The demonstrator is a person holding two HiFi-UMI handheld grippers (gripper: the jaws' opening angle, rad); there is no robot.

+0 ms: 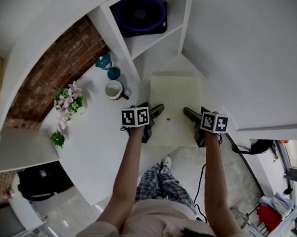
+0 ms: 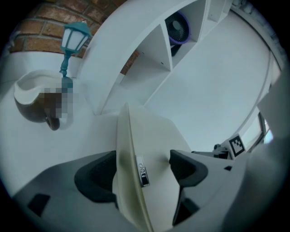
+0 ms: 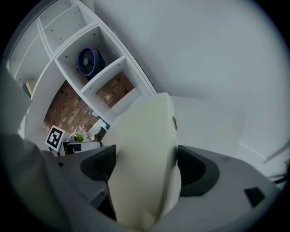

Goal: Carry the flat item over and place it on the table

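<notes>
A flat cream cushion-like pad [image 1: 174, 105] is held level between both grippers, over the white table's [image 1: 98, 142] right corner by the shelf unit. My left gripper [image 1: 155, 112] is shut on its left edge; in the left gripper view the pad [image 2: 149, 154] sits pinched between the dark pads, a small label on its seam. My right gripper [image 1: 190, 113] is shut on the right edge, where the pad [image 3: 145, 158] fills the jaws.
On the table stand a white mug [image 1: 115, 89], a teal lantern figure [image 1: 104, 61] and flowers [image 1: 69, 102]. A white shelf unit [image 1: 123, 48] holds a purple fan [image 1: 140, 13]. A white wall [image 1: 244, 57] lies right; the person's legs are below.
</notes>
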